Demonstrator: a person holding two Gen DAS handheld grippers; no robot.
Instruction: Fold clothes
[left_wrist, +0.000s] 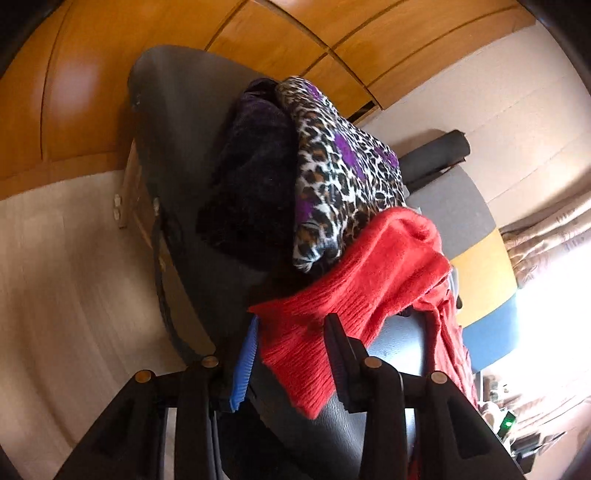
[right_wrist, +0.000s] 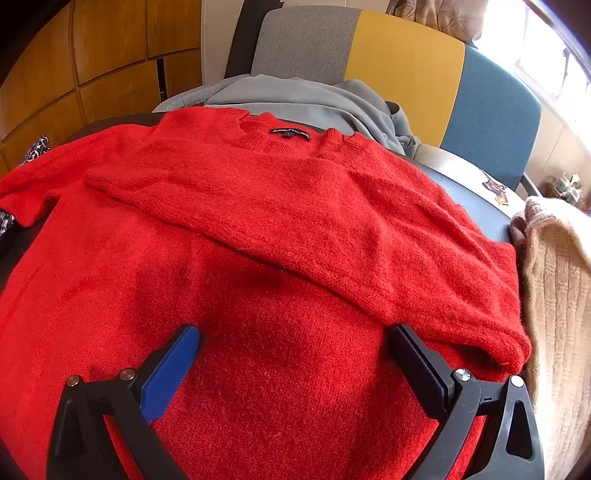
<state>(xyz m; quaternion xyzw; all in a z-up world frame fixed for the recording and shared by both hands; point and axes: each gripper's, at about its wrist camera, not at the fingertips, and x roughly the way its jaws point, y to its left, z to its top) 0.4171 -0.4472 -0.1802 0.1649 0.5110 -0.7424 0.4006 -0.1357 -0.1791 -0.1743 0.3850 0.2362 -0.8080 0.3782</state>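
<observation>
A grey, yellow and blue chair (right_wrist: 406, 62) stood beyond the dark table (right_wrist: 476, 199), wooden cabinets (right_wrist: 110, 55) at far left.

A dark, glossy worktop (right_wrist: 476, 192) carries a red sweater (right_wrist: 258, 258) spread flat with one sleeve folded across its chest, a beige knit (right_wrist: 554, 280) at its right edge, and folded leopard-print (left_wrist: 340, 177) and dark garments (left_wrist: 251, 177).

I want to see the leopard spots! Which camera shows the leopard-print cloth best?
The left wrist view: the folded leopard-print cloth fills its middle. The right wrist view catches only a sliver at its left edge.
</observation>
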